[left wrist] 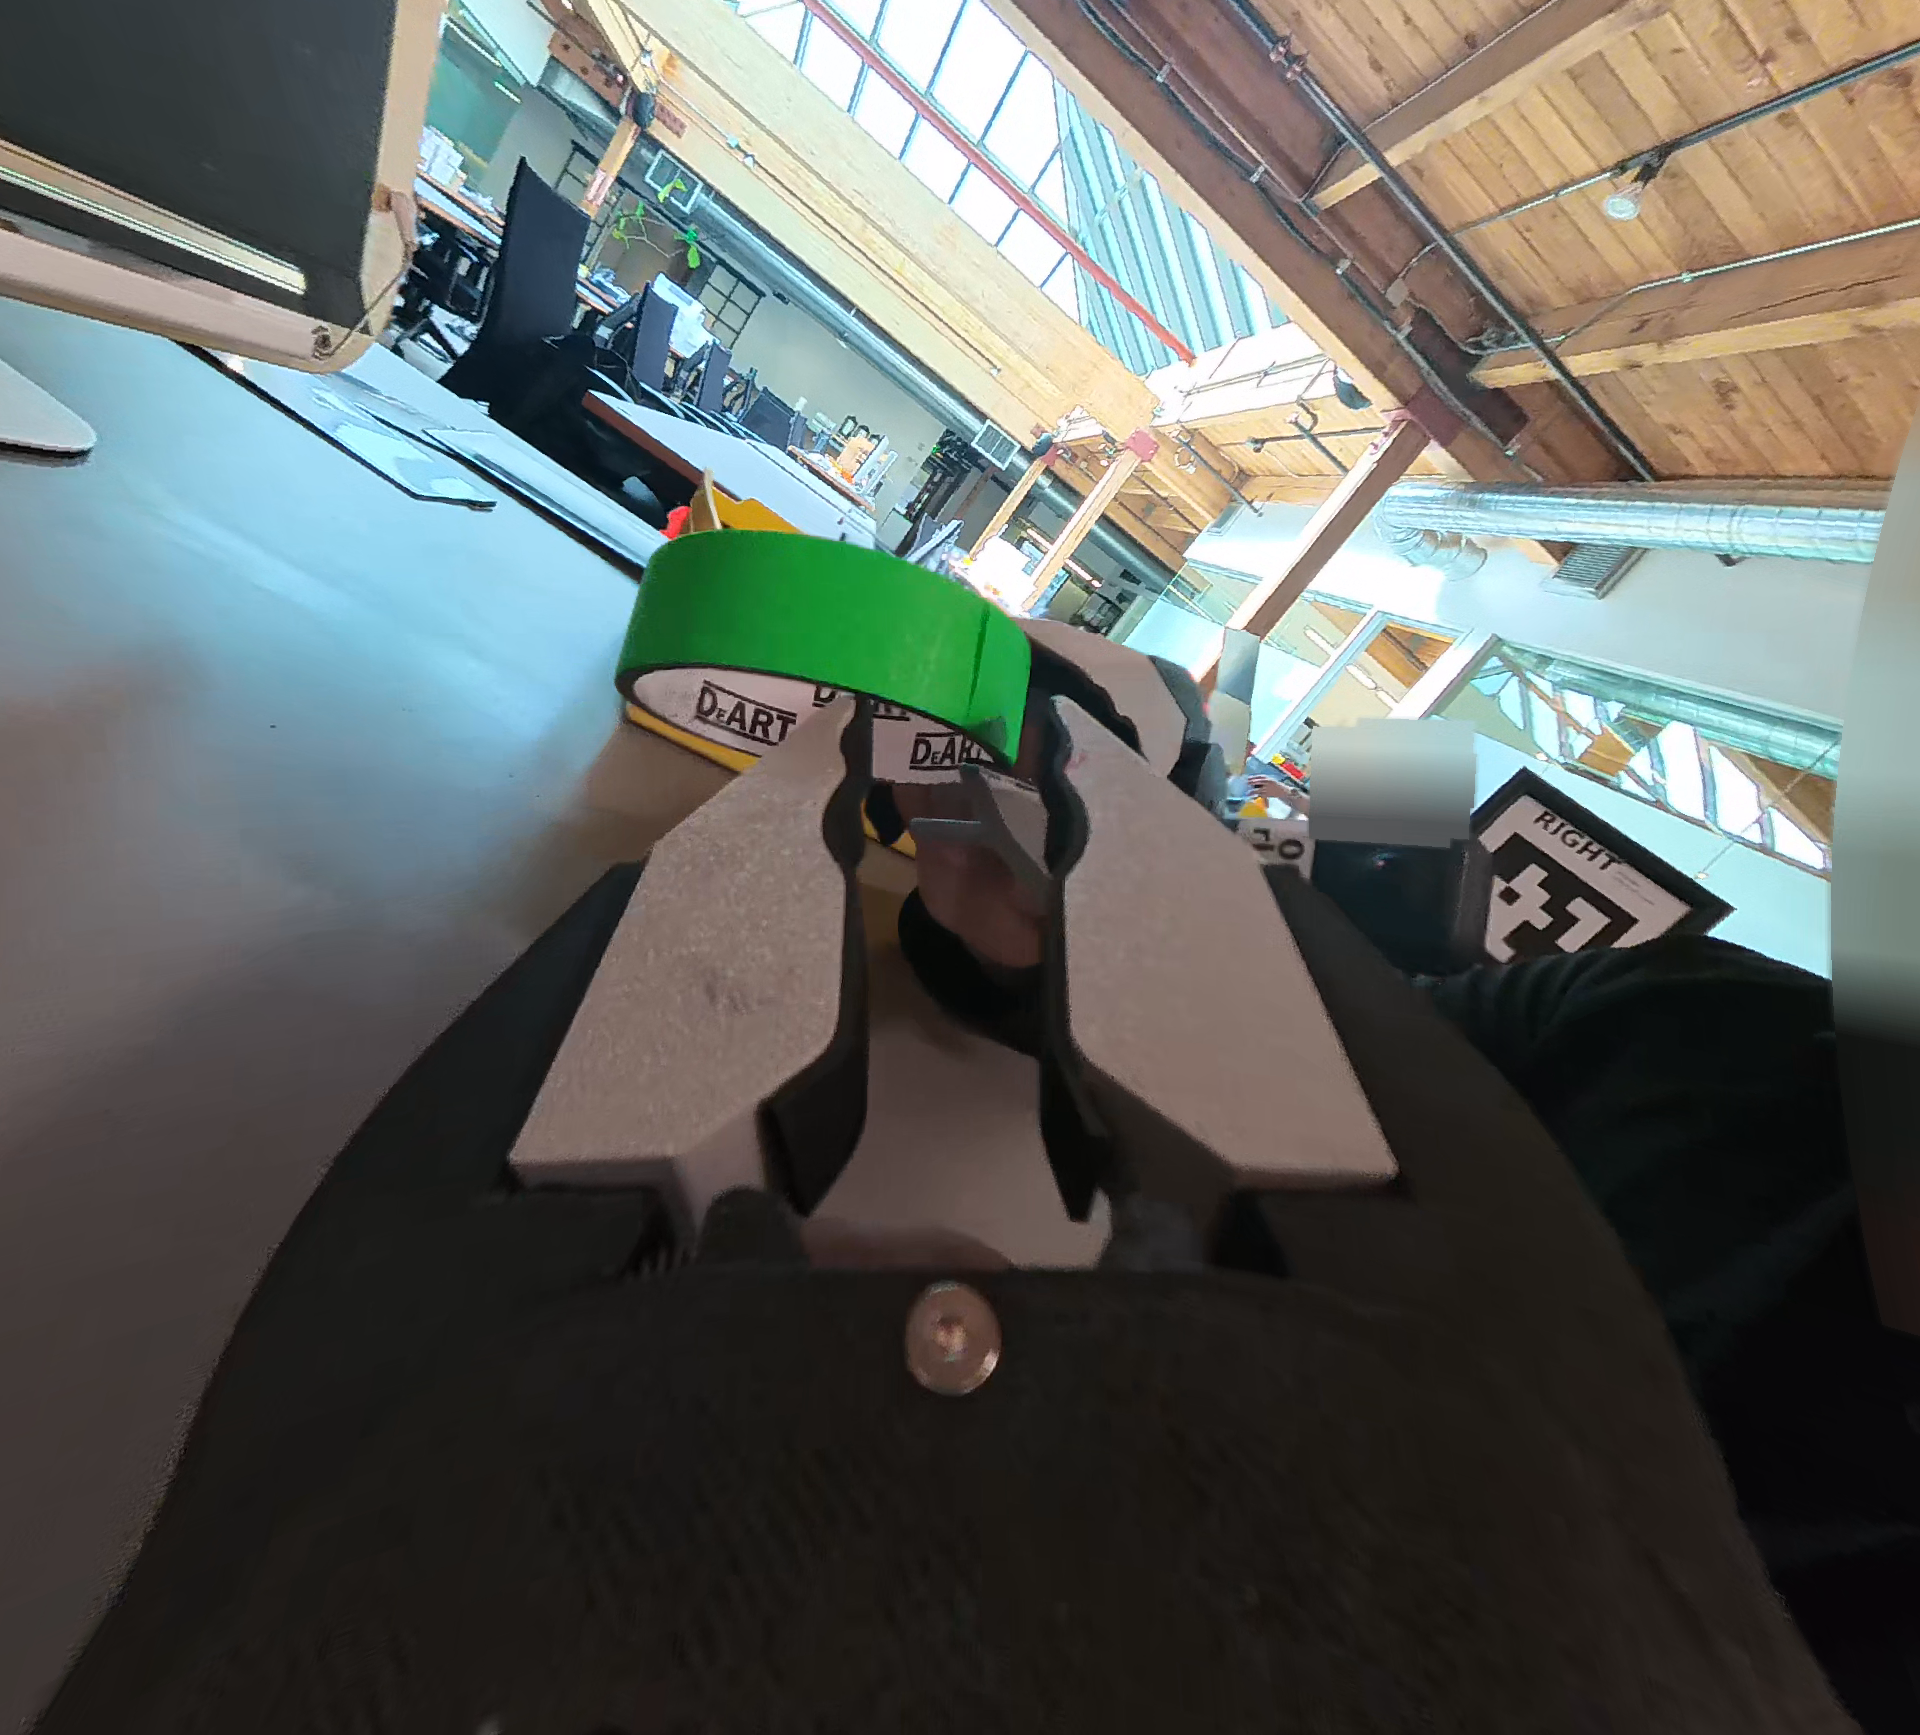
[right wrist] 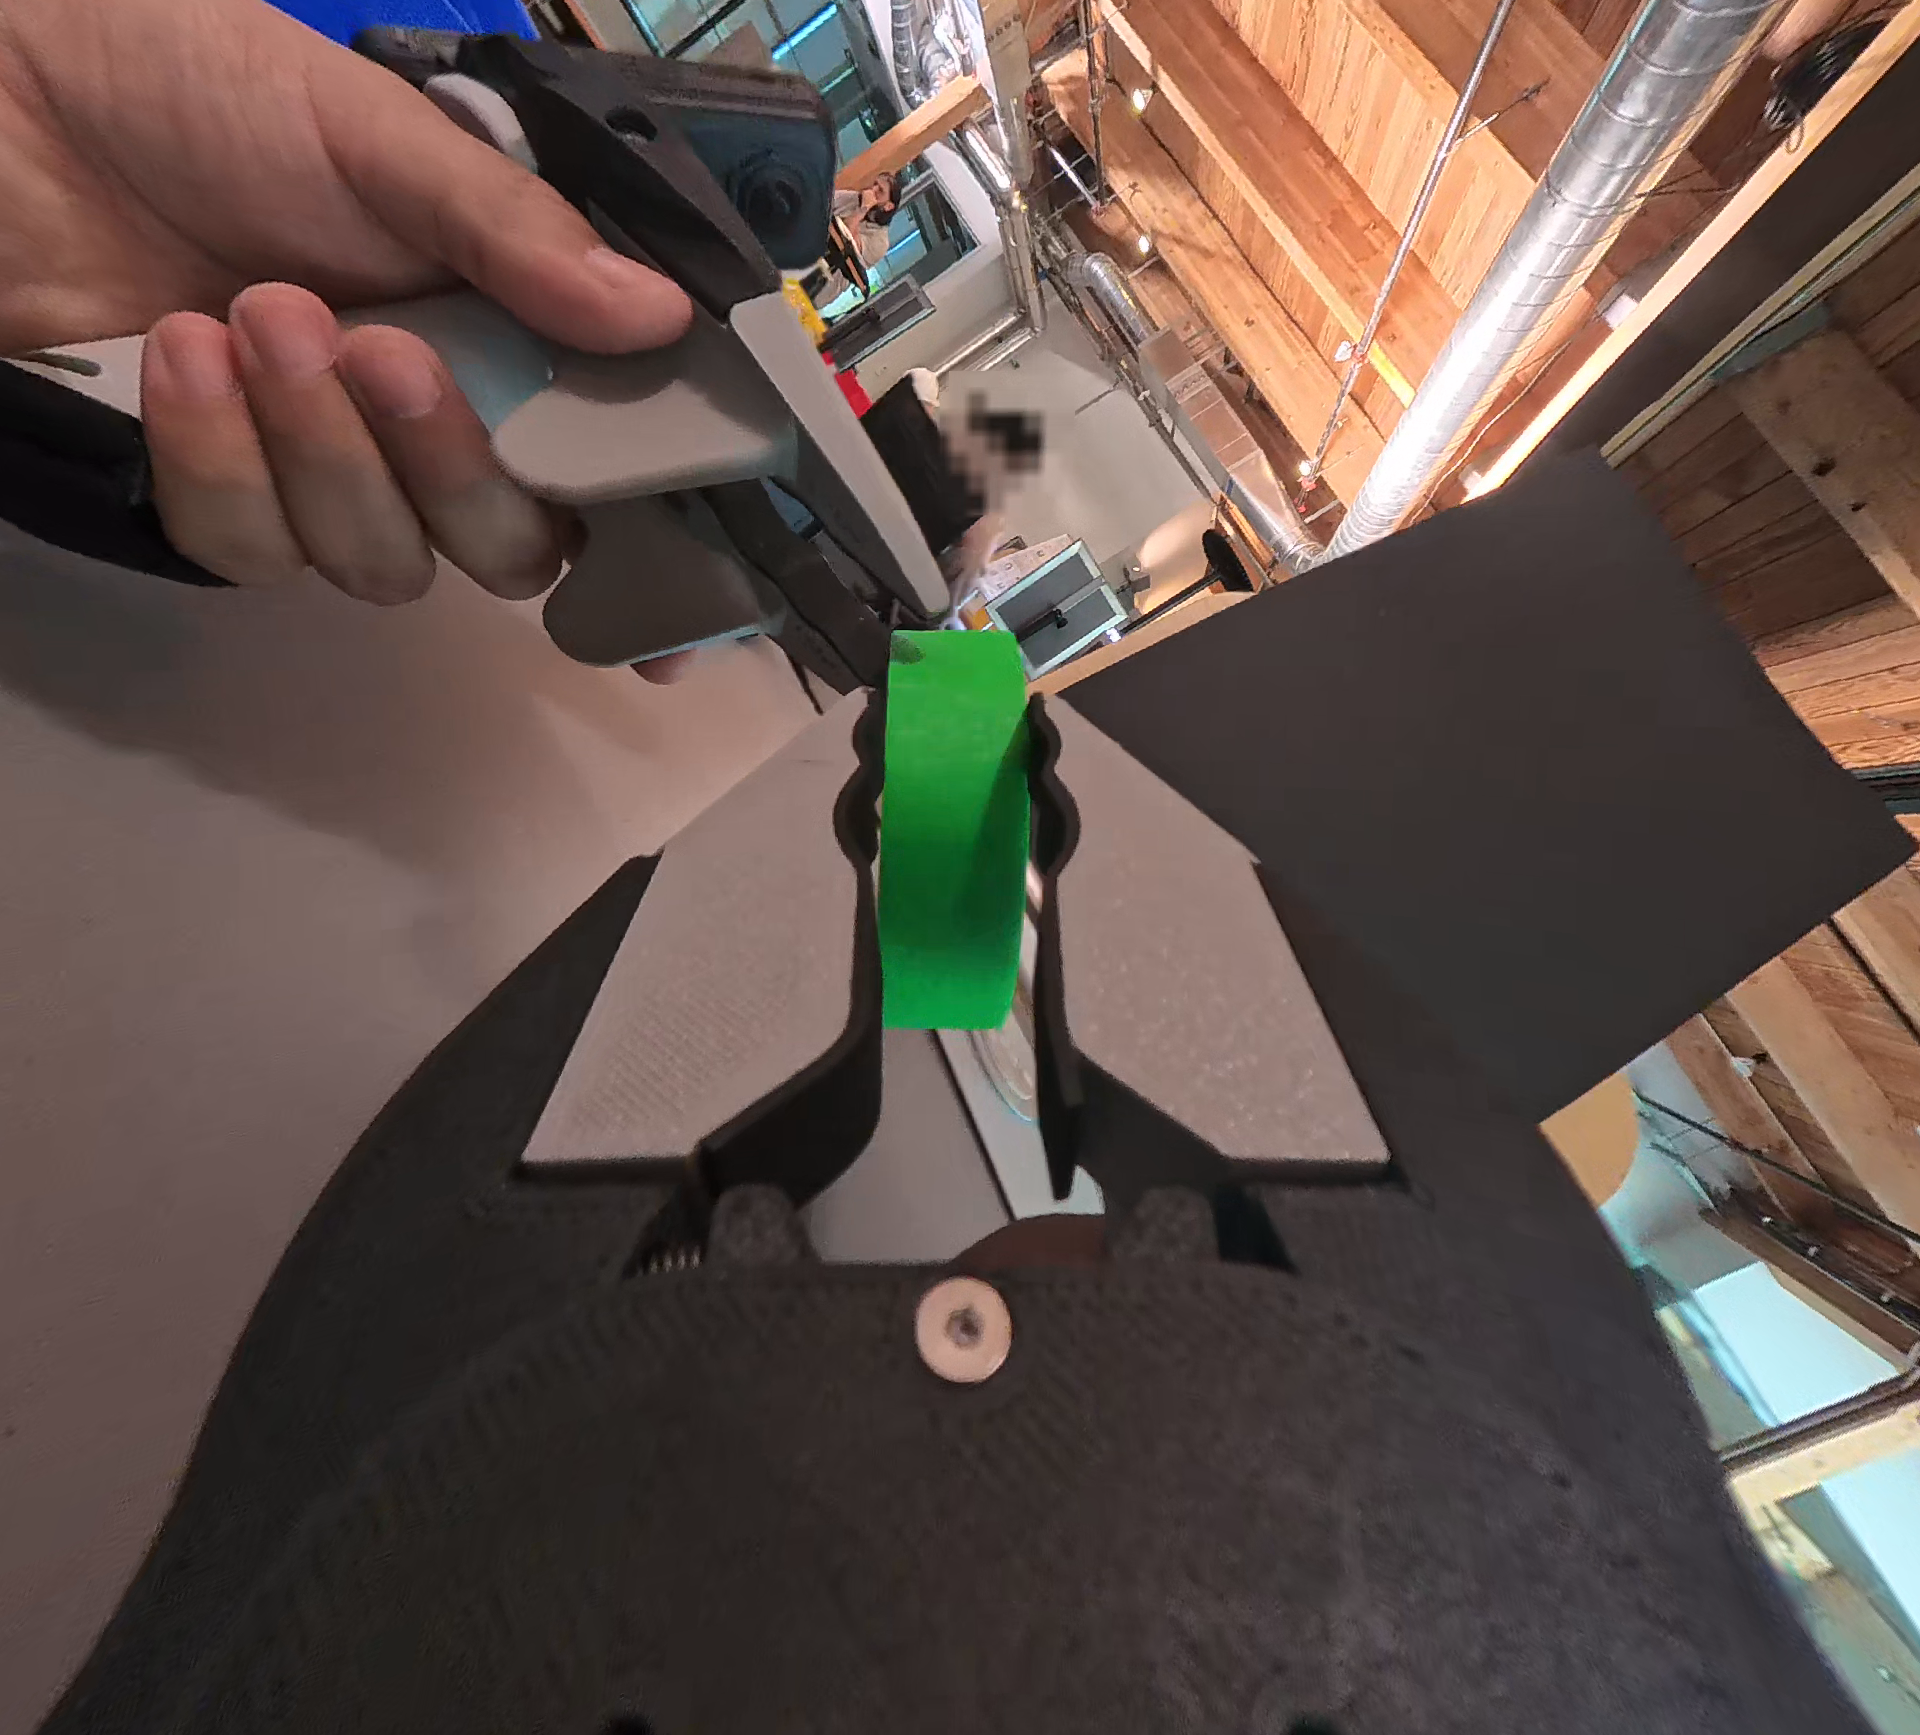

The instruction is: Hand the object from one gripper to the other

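A green tape roll (right wrist: 951,833) sits between my right gripper's (right wrist: 951,709) fingers, which are shut on its two flat sides. In the left wrist view the tape roll (left wrist: 821,625) is just past my left gripper (left wrist: 945,719). Its jaws stand a little apart. One fingertip (left wrist: 831,729) is in front of the roll's white core, the other is just outside its right edge. A gap shows between them. The right gripper (left wrist: 1101,677) reaches the roll from behind on the right. A hand (right wrist: 260,158) holds the left gripper (right wrist: 894,636), whose tips meet the roll's far end.
A grey table (left wrist: 260,646) lies to the left under a monitor (left wrist: 208,23). A yellow object (left wrist: 707,740) lies under the tape. A black-and-white marker card (left wrist: 1590,875) sits on the right gripper. A black panel (right wrist: 1455,802) stands close on the right. The tips of both grippers are at nearly the same place.
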Available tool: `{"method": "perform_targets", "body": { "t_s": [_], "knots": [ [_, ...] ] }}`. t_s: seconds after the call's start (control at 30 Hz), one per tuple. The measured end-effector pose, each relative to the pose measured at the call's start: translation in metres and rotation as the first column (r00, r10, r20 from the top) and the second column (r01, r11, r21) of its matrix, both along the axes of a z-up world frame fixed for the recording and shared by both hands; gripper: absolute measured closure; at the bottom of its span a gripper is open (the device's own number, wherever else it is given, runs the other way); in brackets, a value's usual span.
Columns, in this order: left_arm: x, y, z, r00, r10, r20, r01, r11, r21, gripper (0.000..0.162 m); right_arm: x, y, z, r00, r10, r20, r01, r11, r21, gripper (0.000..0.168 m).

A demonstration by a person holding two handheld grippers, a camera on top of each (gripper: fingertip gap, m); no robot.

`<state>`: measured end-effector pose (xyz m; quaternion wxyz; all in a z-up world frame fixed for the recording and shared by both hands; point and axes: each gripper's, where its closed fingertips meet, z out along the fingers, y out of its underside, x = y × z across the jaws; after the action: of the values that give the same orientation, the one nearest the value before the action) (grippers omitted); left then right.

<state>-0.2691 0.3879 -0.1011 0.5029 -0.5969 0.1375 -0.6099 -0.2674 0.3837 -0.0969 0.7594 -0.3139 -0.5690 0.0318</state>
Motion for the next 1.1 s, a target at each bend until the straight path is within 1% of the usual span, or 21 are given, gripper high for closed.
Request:
{"method": "perform_targets", "body": {
  "t_s": [0.1,0.23,0.33,0.4,0.47,0.5,0.57,0.63,0.7,0.77,0.8,0.83,0.9,0.97,1.0,1.03,1.1],
  "knots": [
    [0.0,-0.001,0.003,1.0,-0.009,0.028,0.009,1.0,-0.004,0.129,0.005,-0.008,0.012,0.998,0.006,-0.058,-0.003,0.999,0.043,0.145],
    [0.002,-0.003,0.004,0.999,-0.016,0.032,0.016,1.0,-0.005,0.122,0.0,-0.005,0.003,1.0,0.01,-0.021,-0.009,0.999,0.031,0.145],
    [-0.002,-0.001,0.004,1.0,0.002,0.018,-0.002,1.0,0.021,0.139,0.0,-0.004,0.004,0.999,0.021,-0.041,-0.021,1.0,0.001,0.145],
    [-0.004,-0.004,0.009,0.999,-0.017,0.049,0.015,0.999,0.032,0.15,0.0,0.003,0.001,0.999,0.01,-0.035,-0.011,0.999,-0.044,0.145],
    [-0.006,-0.006,0.013,0.996,-0.034,0.083,0.032,0.999,0.034,0.156,-0.002,0.008,-0.005,1.0,0.019,-0.023,-0.022,0.995,-0.098,0.144],
    [-0.006,-0.005,0.012,0.997,-0.027,0.077,0.024,0.999,0.035,0.158,-0.003,0.011,-0.009,1.0,0.014,-0.013,-0.015,0.991,-0.132,0.144],
    [-0.006,0.0,0.007,0.999,0.037,0.005,-0.037,0.998,0.059,0.16,-0.007,0.02,-0.021,1.0,0.019,0.003,-0.017,0.968,-0.25,0.143],
    [-0.006,0.009,-0.005,0.974,0.151,-0.169,-0.13,0.983,0.128,0.16,-0.01,0.029,-0.037,0.998,0.022,0.055,0.0,0.931,-0.365,0.143],
    [-0.011,0.019,-0.021,0.896,0.276,-0.349,-0.214,0.955,0.206,0.161,-0.011,0.035,-0.047,0.997,0.04,0.064,-0.005,0.884,-0.467,0.144],
    [-0.017,0.026,-0.032,0.792,0.379,-0.479,-0.26,0.919,0.297,0.161,-0.013,0.031,-0.053,0.993,0.106,0.047,-0.06,0.814,-0.578,0.153],
    [-0.021,0.029,-0.037,0.722,0.432,-0.54,-0.27,0.895,0.354,0.161,-0.013,0.031,-0.055,0.991,0.131,0.037,-0.078,0.768,-0.636,0.154],
    [-0.025,0.033,-0.044,0.63,0.49,-0.603,-0.266,0.865,0.425,0.162,-0.013,0.031,-0.058,0.988,0.151,0.029,-0.089,0.717,-0.692,0.149],
    [-0.033,0.037,-0.058,0.409,0.596,-0.691,-0.195,0.797,0.571,0.161,-0.01,0.032,-0.058,0.983,0.182,-0.016,-0.126,0.61,-0.782,0.134],
    [-0.037,0.039,-0.075,0.168,0.667,-0.726,-0.033,0.74,0.672,0.161,-0.007,0.035,-0.052,0.976,0.199,-0.089,-0.182,0.516,-0.837,0.123],
    [-0.035,0.038,-0.085,0.089,0.681,-0.727,0.052,0.725,0.687,0.161,-0.004,0.036,-0.049,0.971,0.205,-0.123,-0.21,0.48,-0.852,0.122],
    [-0.03,0.035,-0.095,0.051,0.675,-0.736,0.121,0.727,0.676,0.161,-0.003,0.036,-0.046,0.966,0.208,-0.15,-0.231,0.454,-0.86,0.12],
    [-0.015,0.029,-0.105,0.043,0.668,-0.743,0.213,0.721,0.66,0.161,-0.002,0.036,-0.043,0.959,0.215,-0.183,-0.261,0.427,-0.866,0.118]
  ]
}}
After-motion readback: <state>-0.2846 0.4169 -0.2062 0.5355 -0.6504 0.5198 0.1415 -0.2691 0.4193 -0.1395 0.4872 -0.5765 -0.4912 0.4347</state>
